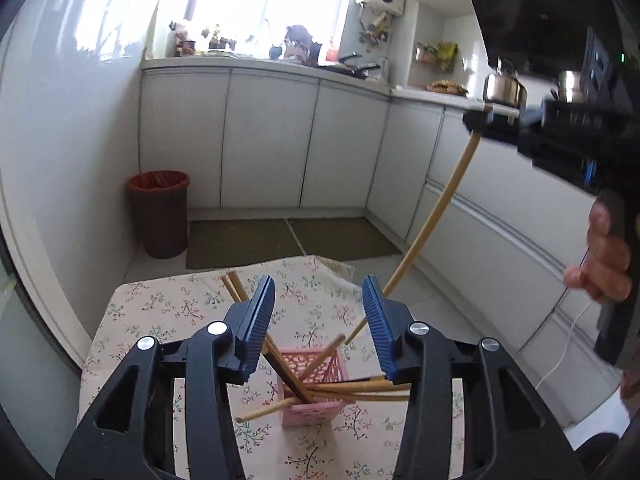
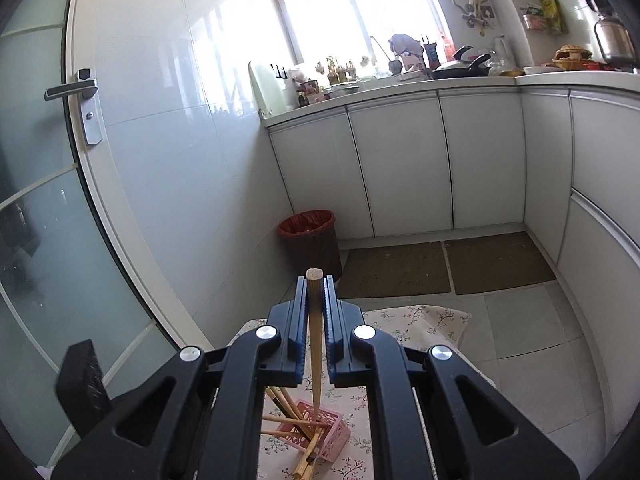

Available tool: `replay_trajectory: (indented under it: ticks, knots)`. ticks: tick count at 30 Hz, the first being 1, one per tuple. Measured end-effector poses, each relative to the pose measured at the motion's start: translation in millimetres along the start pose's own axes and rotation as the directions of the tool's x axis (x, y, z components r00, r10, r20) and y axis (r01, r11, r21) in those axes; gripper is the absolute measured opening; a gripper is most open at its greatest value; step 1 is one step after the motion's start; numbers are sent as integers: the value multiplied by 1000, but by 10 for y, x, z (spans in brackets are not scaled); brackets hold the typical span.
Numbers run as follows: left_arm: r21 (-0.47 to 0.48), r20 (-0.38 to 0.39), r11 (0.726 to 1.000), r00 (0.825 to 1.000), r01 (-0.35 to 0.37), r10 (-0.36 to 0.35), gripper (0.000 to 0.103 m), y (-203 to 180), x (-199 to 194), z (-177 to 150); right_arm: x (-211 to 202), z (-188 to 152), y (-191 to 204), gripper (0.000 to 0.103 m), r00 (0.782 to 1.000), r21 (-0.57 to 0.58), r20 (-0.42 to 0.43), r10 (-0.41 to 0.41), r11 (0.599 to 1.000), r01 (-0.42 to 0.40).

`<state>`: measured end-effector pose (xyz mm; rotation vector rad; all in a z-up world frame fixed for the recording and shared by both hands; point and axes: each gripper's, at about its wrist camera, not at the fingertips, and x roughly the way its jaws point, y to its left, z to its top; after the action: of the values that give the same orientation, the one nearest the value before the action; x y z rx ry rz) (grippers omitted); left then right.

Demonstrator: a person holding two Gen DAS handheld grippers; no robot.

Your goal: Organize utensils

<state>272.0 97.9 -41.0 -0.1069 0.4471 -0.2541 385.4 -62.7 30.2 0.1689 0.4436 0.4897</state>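
Your right hand-held gripper (image 2: 316,284) is pinching a pale wooden chopstick (image 2: 315,344), a slim round rod with a blunt cut end poking just past the ribbed blue pads (image 2: 299,320); its thin tip hangs down toward the pink basket (image 2: 332,436) below. From the left wrist view the same chopstick (image 1: 432,216) shows as a long light-wood line running from the right hand-held gripper (image 1: 478,120) at 2 o'clock down toward the basket, with your hand (image 1: 600,256) wrapped on the black handle at 3 o'clock. The pink basket (image 1: 316,412) is a small square plastic crate with lattice walls, and it sits on the desk (image 1: 132,312) under a cream cloth printed with small flower sprigs. Several more chopsticks (image 1: 360,390) lean in it at loose angles, most of them pale wood and one dark, some sticking out over the rim toward 3 o'clock and one toward 7 o'clock. Your left hand-held gripper (image 1: 318,284) stands spread above the basket, its ridged blue pads (image 1: 260,312) apart with nothing clamped between them. Beyond the desk, at 12 o'clock, two coarse brown mats (image 1: 292,240) lie on the tiled floor before glossy white cabinet doors (image 1: 268,136). A dark woven bin (image 1: 160,216) with a red liner stands at 10 o'clock by the smooth white wall.
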Motion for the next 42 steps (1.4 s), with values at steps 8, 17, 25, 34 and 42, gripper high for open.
replay_trajectory:
  ticks: [8,17,25,34,42]
  knots:
    - [-91,118,995,992,-35,46,51,259,-437,227,292,-213,174,8,999,-39,-49,19,999,-21]
    - [-117,147,985,979,-125,142,82,168,-726,239,-19,-304,333,23,999,-64,-34,-16,998,13]
    - [-117,147,956,947,-269,285,96,-223,-1071,301,-840,-553,389,85,957,-40,84,-279,958,283]
    - [-177,55,929,939,-324,338,96,-470,-1352,273,-1437,-828,248,96,903,149,15,-429,894,422]
    - [-150,61,929,935,-339,350,96,-671,-1585,240,-1729,-951,424,96,900,163,-49,-434,885,436]
